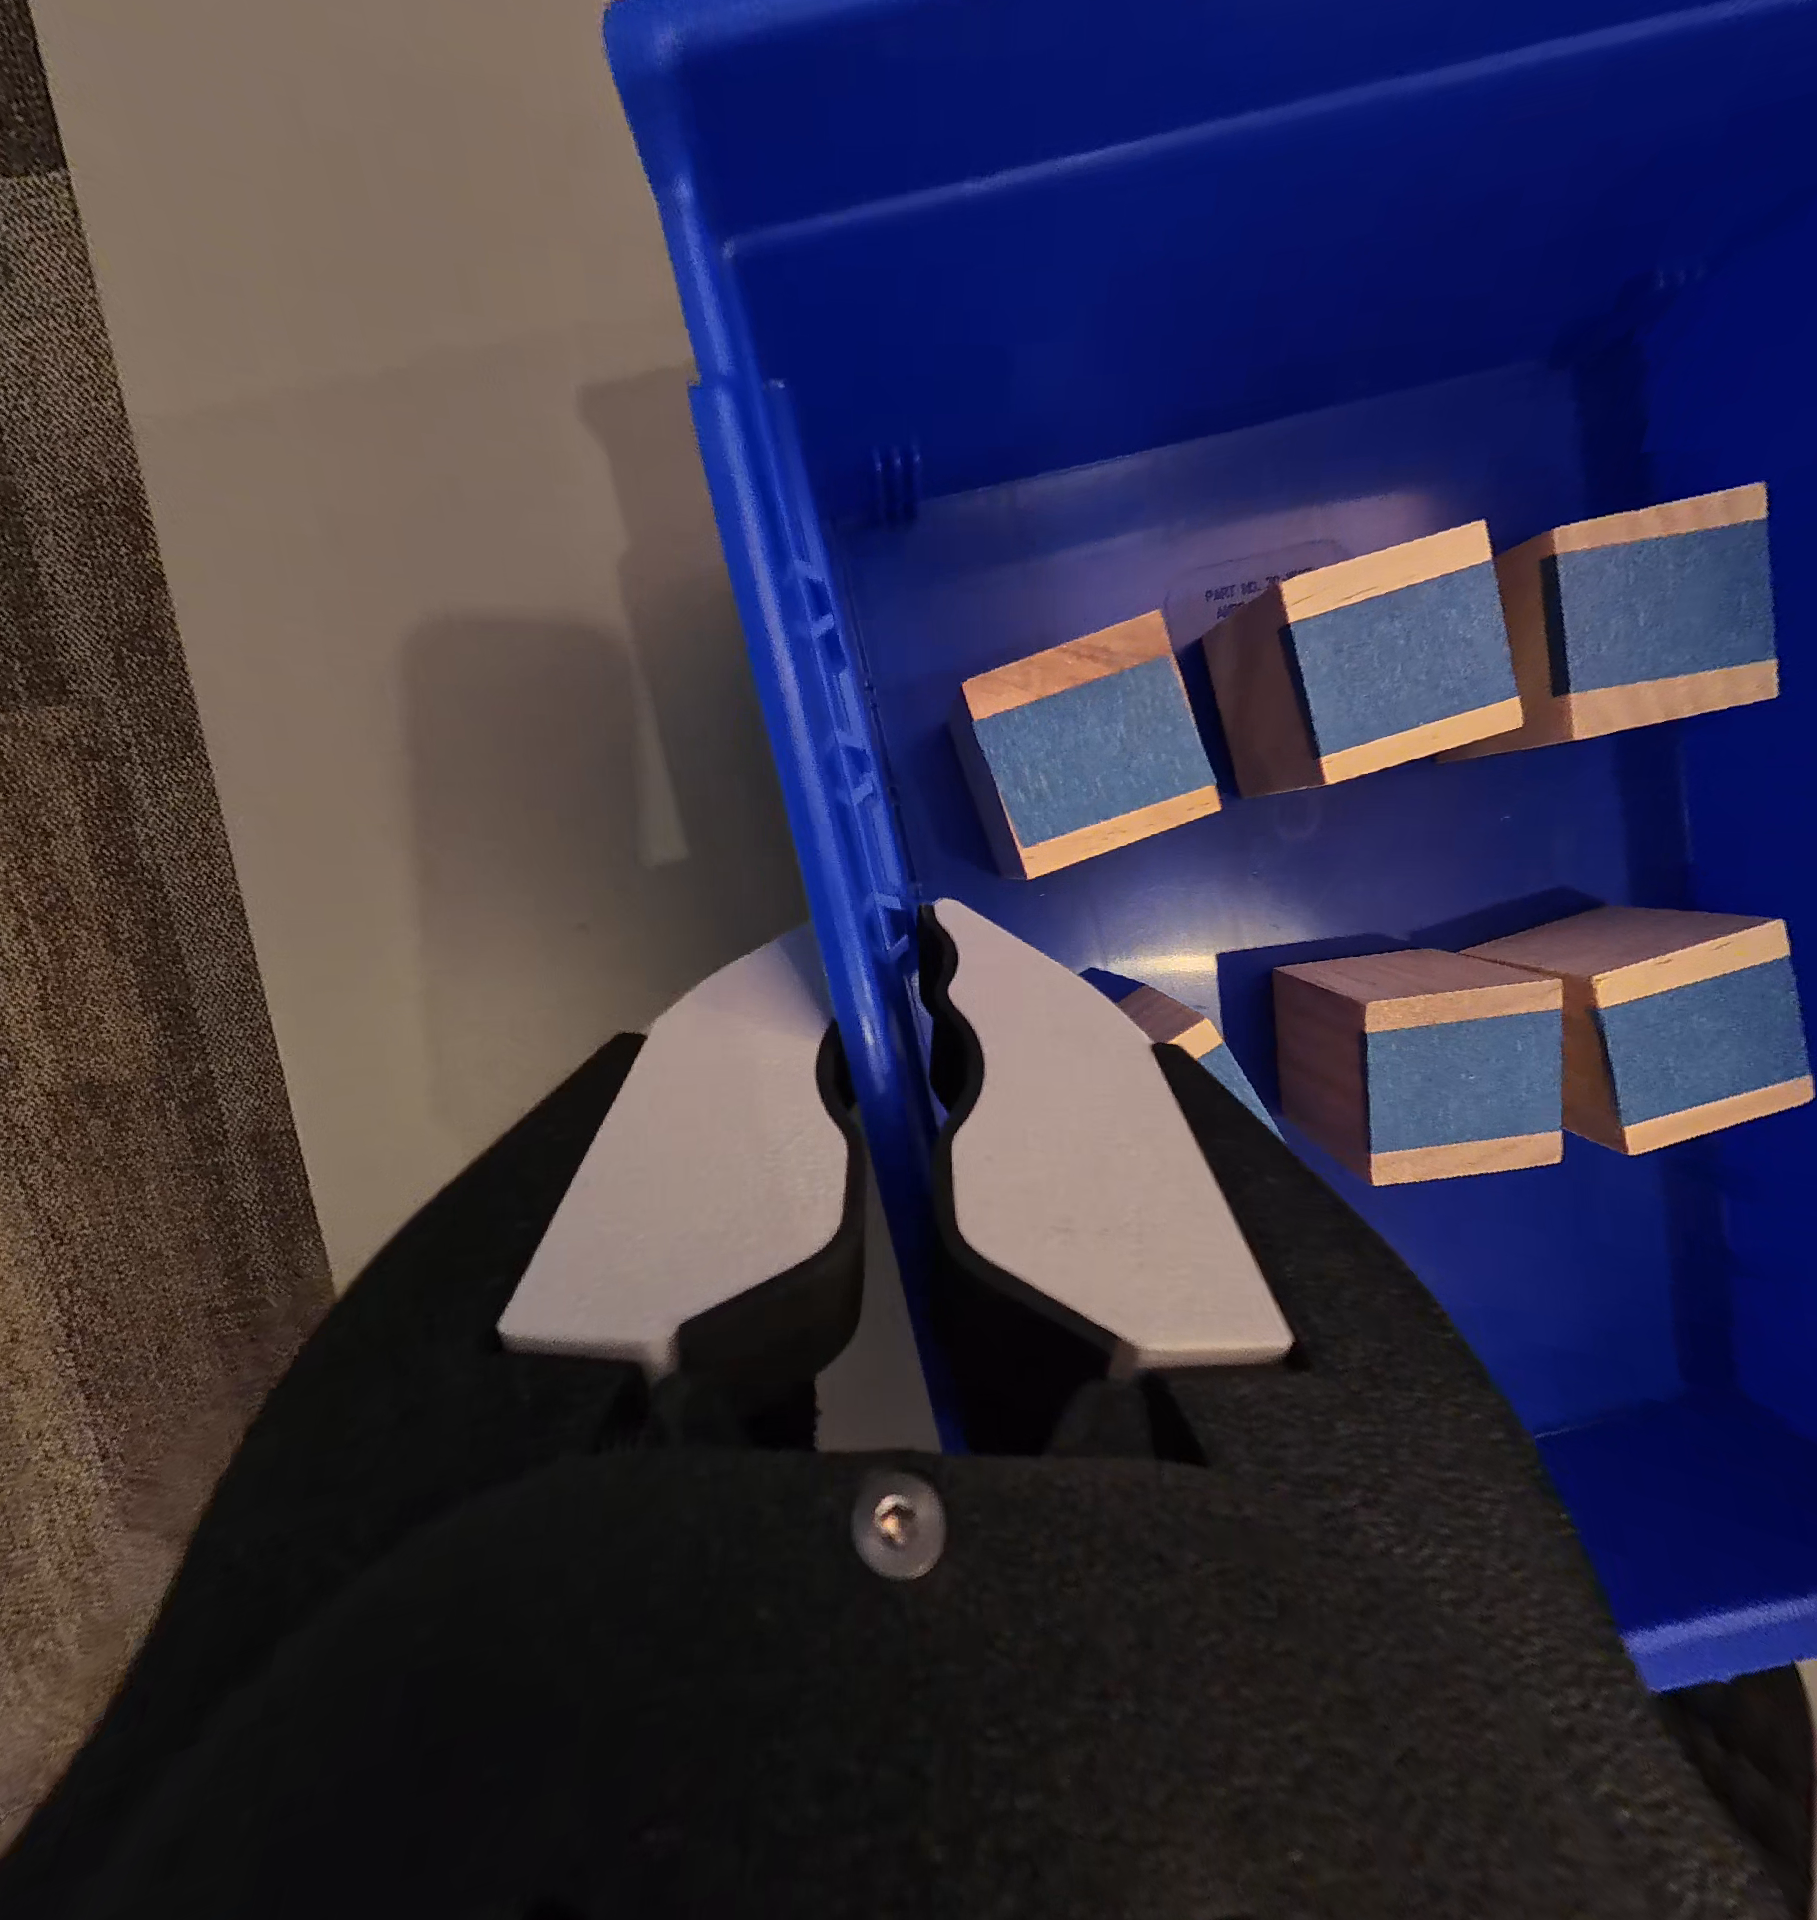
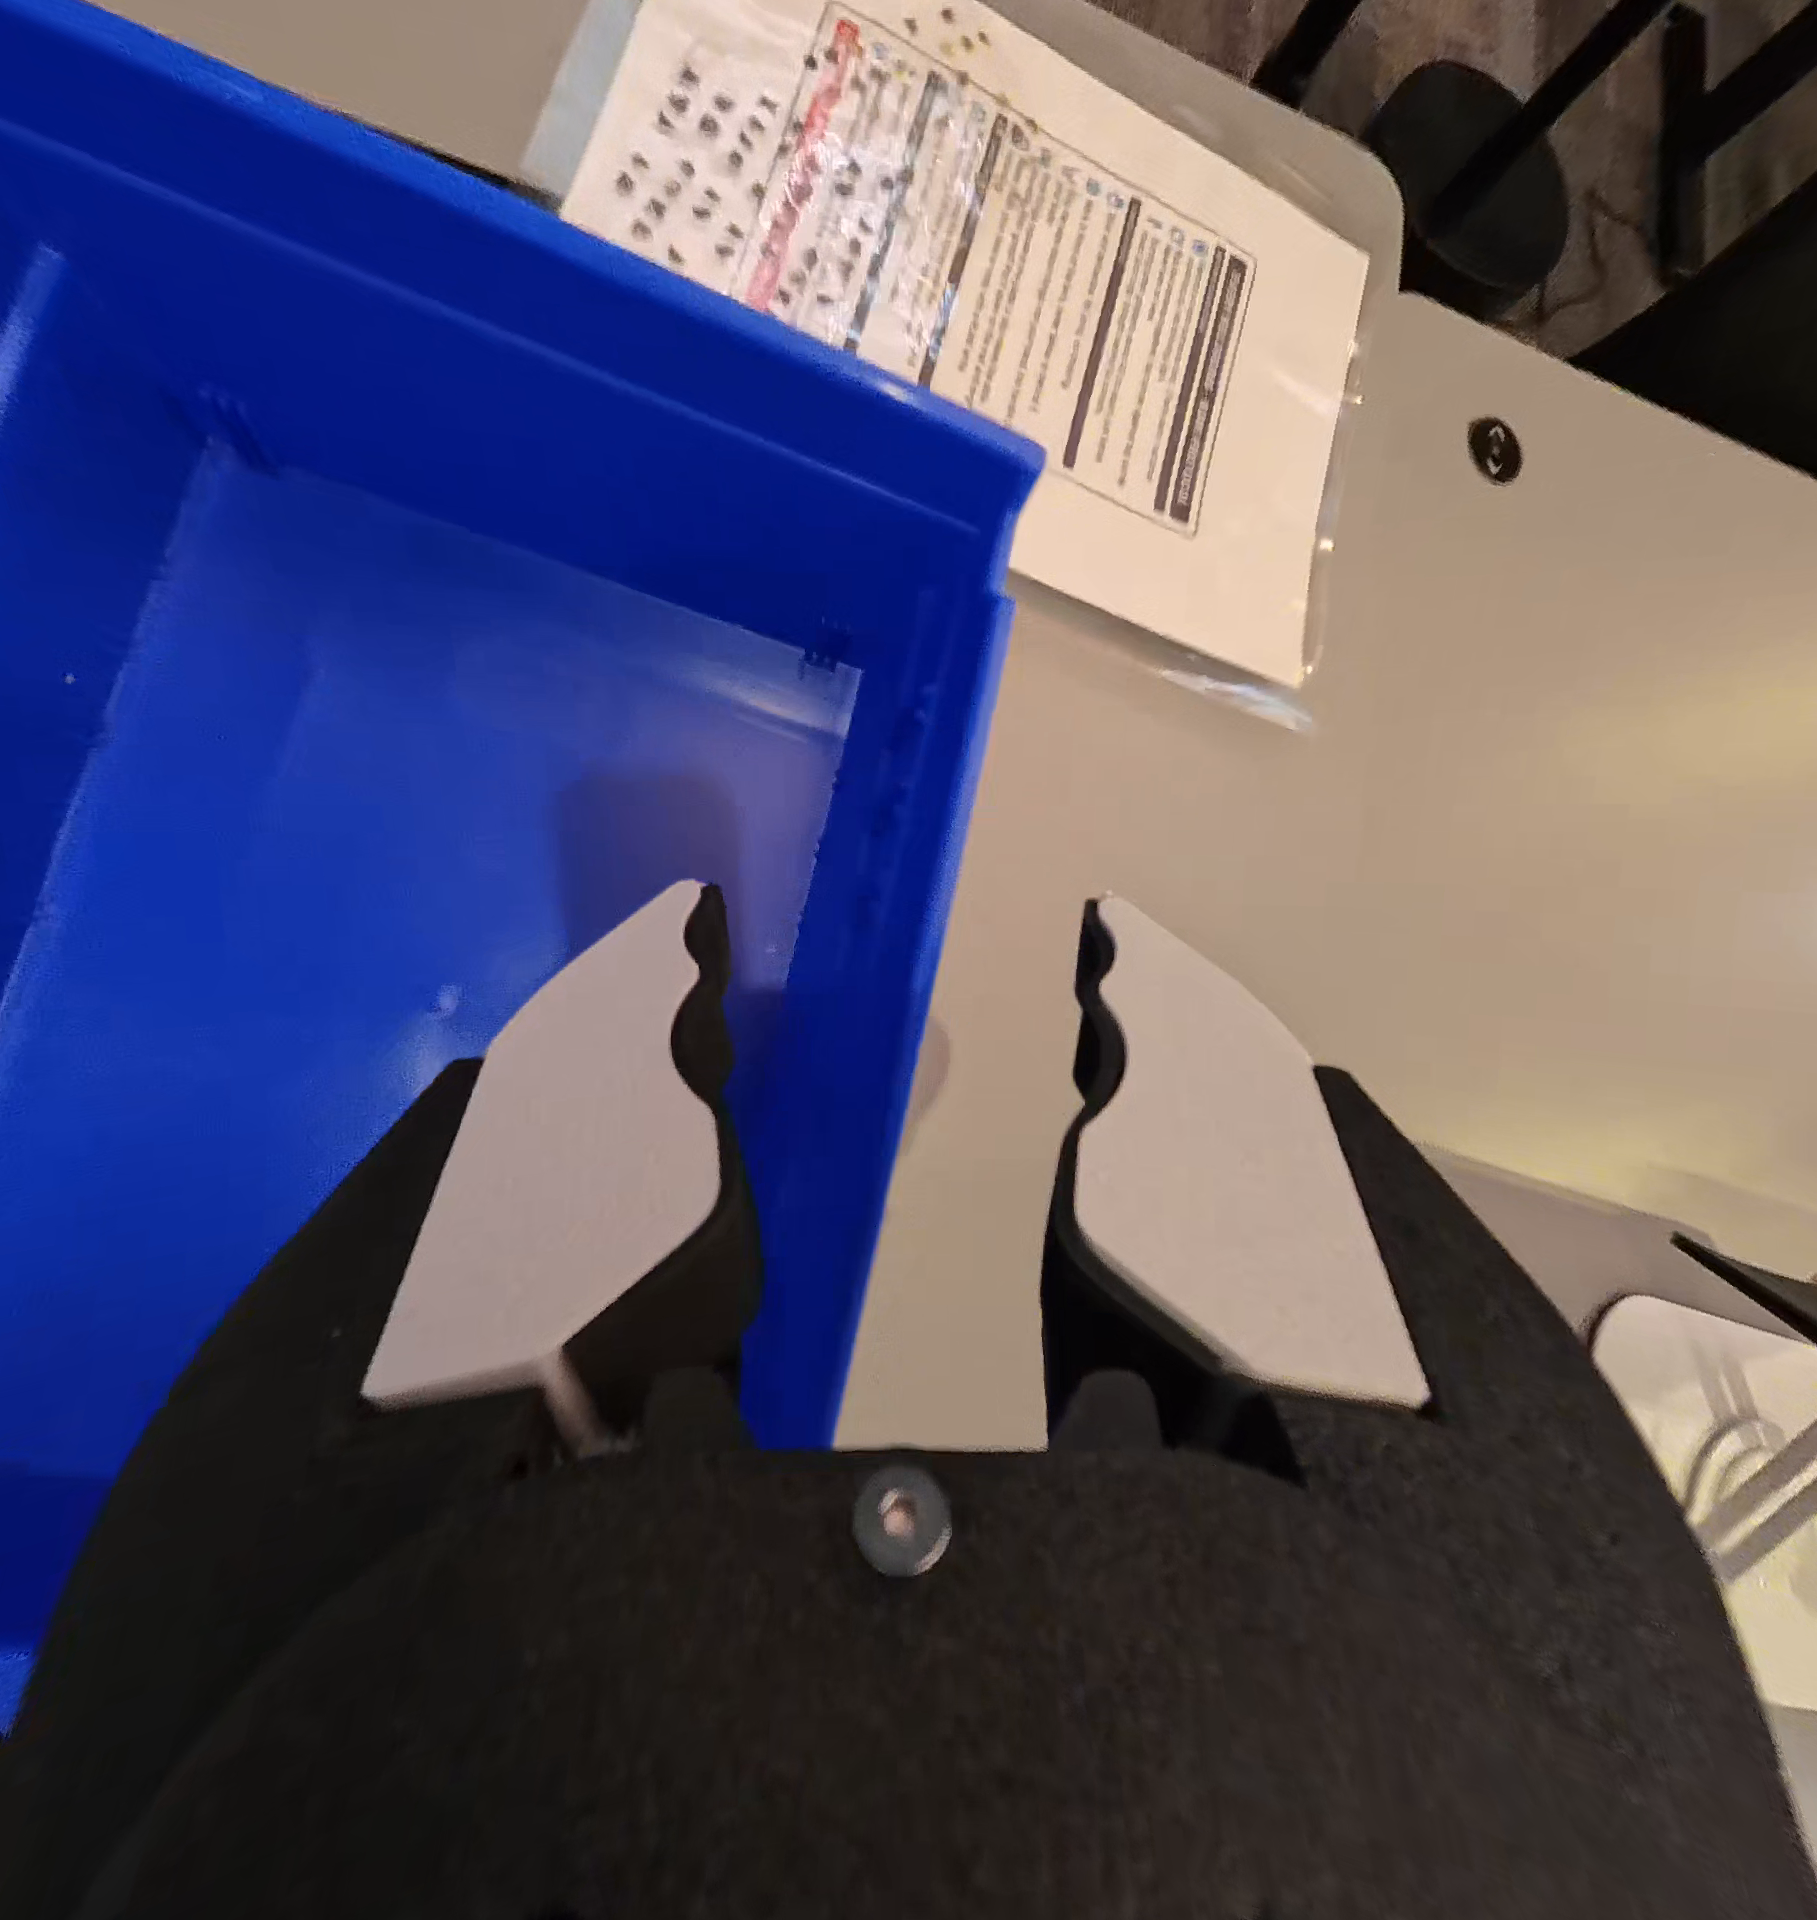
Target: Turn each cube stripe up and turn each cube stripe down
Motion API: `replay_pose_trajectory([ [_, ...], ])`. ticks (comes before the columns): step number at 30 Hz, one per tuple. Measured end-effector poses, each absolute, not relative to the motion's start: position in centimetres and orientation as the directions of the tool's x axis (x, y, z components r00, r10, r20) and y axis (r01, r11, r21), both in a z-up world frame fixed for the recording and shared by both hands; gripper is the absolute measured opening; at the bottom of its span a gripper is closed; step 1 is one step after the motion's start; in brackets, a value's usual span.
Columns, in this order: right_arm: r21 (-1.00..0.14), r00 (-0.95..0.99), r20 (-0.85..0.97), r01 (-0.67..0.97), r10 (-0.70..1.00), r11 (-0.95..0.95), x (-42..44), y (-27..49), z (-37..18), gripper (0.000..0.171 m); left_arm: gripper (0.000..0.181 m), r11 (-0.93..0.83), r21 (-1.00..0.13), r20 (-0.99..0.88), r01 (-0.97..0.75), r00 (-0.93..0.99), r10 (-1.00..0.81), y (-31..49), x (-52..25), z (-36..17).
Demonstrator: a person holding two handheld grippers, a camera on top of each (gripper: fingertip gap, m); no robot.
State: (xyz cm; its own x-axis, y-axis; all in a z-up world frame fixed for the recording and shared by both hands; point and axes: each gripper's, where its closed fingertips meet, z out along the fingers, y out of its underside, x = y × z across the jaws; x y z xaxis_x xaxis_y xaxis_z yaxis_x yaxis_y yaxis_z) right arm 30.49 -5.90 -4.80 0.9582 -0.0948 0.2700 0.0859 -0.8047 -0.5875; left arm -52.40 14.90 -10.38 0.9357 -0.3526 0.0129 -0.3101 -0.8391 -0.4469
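Observation:
Several wooden cubes with a blue stripe on the upward face lie in a blue bin [image 1: 1195,312]. In the left wrist view three stand in a far row [image 1: 1091,748] [image 1: 1392,655] [image 1: 1662,623]. Two stand in a near row [image 1: 1455,1081] [image 1: 1704,1039], and one more [image 1: 1184,1029] is partly hidden behind my finger. My left gripper [image 1: 888,956] is shut on the bin's left wall. My right gripper [image 2: 899,909] is open and straddles the bin's right wall [image 2: 883,935], one finger inside, one outside. No cubes show in the right wrist view.
The bin stands on a light table [image 2: 1403,831]. A printed sheet in a plastic sleeve [image 2: 1039,260] lies beyond the bin's far right corner. Carpet [image 1: 52,727] shows past the table's left edge. A white stand [image 2: 1735,1455] sits at the right.

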Motion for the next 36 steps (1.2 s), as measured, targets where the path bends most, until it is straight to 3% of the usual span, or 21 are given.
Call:
replay_pose_trajectory([
  [6, -0.492, 0.98, 0.188, 0.036, -0.066, -0.87, 31.5, -8.3, -7.6, 0.061, 0.006, -0.859, -0.43, 0.038, -0.278, 0.945, -0.324, 14.5, -52.2, -10.6],
  [10, -0.395, 0.997, 0.076, 0.027, -0.003, -0.918, 30.5, -9.1, -10.5, 0.039, 0.006, -0.861, -0.428, 0.034, -0.276, 0.947, -0.32, 14.3, -52.0, -10.6],
  [12, -0.384, 0.999, -0.015, 0.025, 0.033, -0.923, 29.3, -8.7, -11.2, 0.016, 0.007, -0.861, -0.426, 0.031, -0.278, 0.947, -0.321, 14.3, -51.9, -10.6],
  [17, -0.381, 1.0, 0.01, 0.014, 0.011, -0.925, 29.9, -8.1, -11.4, 0.008, 0.007, -0.863, -0.414, 0.014, -0.29, 0.946, -0.325, 14.2, -51.6, -10.7],
  [23, -0.392, 0.999, -0.05, -0.015, 0.005, -0.92, 29.7, -8.5, -11.6, 0.008, 0.006, -0.867, -0.415, 0.031, -0.277, 0.948, -0.318, 14.1, -51.4, -10.7],
  [25, -0.37, 0.999, -0.048, -0.013, 0.005, -0.929, 29.8, -8.8, -11.9, 0.015, 0.007, -0.871, -0.42, 0.064, -0.255, 0.949, -0.309, 14.1, -51.4, -10.7],
  [30, -0.382, 1.0, 0.018, -0.002, -0.009, -0.924, 30.6, -8.7, -11.5, 0.03, 0.019, -0.899, -0.438, 0.425, 0.021, 0.886, -0.187, 13.7, -50.9, -8.8],
  [32, -0.43, 0.998, 0.046, -0.009, -0.031, -0.903, 31.0, -8.2, -10.4, 0.034, 0.015, -0.875, -0.466, 0.561, 0.133, 0.809, -0.176, 13.7, -51.2, -6.7],
  [36, -0.519, 0.997, 0.052, -0.021, -0.056, -0.854, 31.3, -7.7, -8.5, 0.035, 0.009, -0.788, -0.568, 0.641, 0.239, 0.728, -0.242, 13.3, -52.5, -2.6],
])
